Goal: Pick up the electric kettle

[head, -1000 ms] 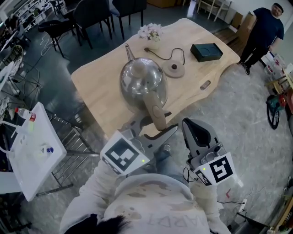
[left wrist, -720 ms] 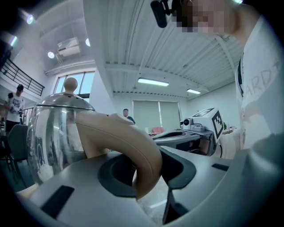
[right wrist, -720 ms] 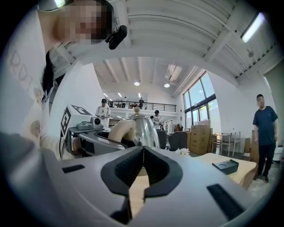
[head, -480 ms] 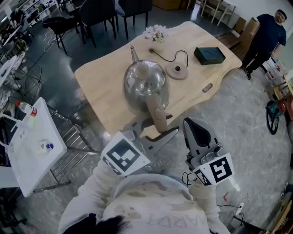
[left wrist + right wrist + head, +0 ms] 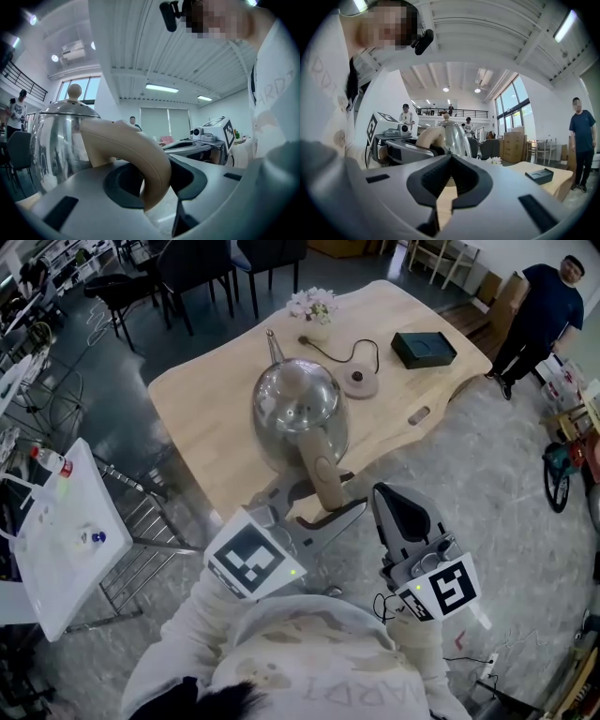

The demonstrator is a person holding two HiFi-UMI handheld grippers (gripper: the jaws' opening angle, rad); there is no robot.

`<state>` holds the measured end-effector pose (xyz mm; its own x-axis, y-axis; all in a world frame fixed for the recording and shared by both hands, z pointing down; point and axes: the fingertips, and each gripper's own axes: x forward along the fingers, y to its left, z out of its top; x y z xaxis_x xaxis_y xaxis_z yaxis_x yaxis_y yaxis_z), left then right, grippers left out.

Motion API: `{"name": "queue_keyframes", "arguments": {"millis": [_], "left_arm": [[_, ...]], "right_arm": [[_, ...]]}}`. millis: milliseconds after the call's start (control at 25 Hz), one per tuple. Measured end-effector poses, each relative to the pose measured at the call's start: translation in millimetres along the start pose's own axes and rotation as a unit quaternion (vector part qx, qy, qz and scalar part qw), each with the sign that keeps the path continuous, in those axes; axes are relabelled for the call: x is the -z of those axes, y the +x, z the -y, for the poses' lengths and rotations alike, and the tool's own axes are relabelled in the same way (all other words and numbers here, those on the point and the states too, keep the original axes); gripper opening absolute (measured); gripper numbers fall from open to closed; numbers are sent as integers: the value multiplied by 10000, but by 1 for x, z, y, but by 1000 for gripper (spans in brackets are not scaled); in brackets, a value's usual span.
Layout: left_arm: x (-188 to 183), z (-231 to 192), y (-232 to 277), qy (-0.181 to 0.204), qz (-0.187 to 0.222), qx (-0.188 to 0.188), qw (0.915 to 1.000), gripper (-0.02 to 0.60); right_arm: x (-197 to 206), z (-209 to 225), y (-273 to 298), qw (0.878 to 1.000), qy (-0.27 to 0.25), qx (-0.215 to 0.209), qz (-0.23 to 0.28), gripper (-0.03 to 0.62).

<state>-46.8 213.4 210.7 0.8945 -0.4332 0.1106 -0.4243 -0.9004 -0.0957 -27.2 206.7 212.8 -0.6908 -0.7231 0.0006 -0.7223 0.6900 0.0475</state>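
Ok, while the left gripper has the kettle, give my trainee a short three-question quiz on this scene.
1. Multiple choice: which part of the shiny steel electric kettle does the left gripper clamp? A the spout; B the curved beige handle; C the lid knob.
2. True or false: the right gripper holds the round beige kettle base.
3. In the head view, what dark thing lies near the pale wooden table's far right corner?
Key: 1 B. 2 False: its jaws are shut on nothing; the base lies on the table. 3 The black rectangular box.
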Motion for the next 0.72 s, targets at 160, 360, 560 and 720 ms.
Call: {"name": "queue_keyframes", "arguments": {"millis": [160,360,560,720], "left_arm": [[-4,4,2,-43,34,-2,10000,130],[-7,6,3,-14,44,-22,10000,130],[-8,10,4,18,41,-33,10000,130],[-8,17,6,30,13,-10,10000,130]], "right_arm": [[-2,1,-5,10000,-14,-11,4,17],[-3,-1,-6,10000,-22,-30,4,17],[-3,-2,-9,10000,-20,-40,15,16],[-3,-2,-16,10000,-13,-47,9,16]]}}
